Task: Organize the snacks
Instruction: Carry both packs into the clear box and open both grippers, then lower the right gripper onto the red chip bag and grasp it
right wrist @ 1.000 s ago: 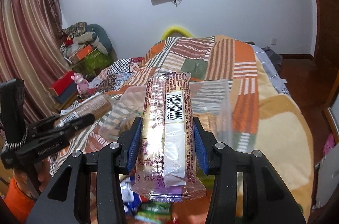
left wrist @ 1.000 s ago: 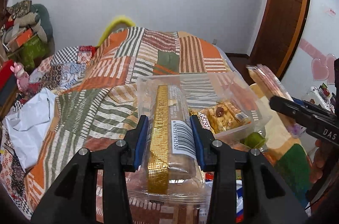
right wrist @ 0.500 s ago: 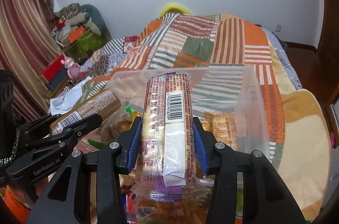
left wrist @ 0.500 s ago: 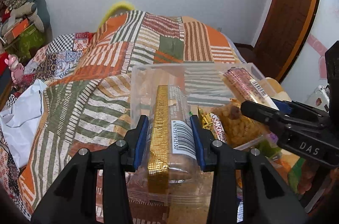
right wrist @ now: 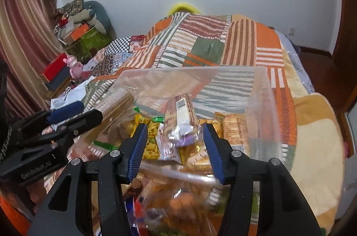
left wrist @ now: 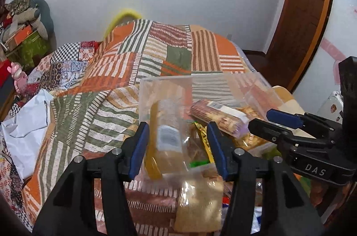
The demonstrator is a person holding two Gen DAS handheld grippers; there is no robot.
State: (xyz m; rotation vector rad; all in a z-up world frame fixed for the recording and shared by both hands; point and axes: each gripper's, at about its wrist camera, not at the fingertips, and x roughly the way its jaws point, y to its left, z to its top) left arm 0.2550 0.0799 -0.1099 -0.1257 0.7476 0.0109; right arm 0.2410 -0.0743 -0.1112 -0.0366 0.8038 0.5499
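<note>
A: Plastic bin [right wrist: 263,102] on the bed [right wrist: 223,46]: what changed?

B: Both grippers, left [left wrist: 177,146] and right [right wrist: 174,146], had spread their fingers; a second earlier each clamped a biscuit pack. The gold pack [left wrist: 165,135] and purple pack [right wrist: 183,115] lay inside, so both snacks were stowed.

Bedspread [left wrist: 178,50]: orange, green, brown striped patchwork. Tool pads [left wrist: 139,151]: blue; tool bodies black. Box [right wrist: 263,106]: clear. Curtain [right wrist: 20,30]: maroon-tan stripes. Door [left wrist: 305,8]: brown.
</note>
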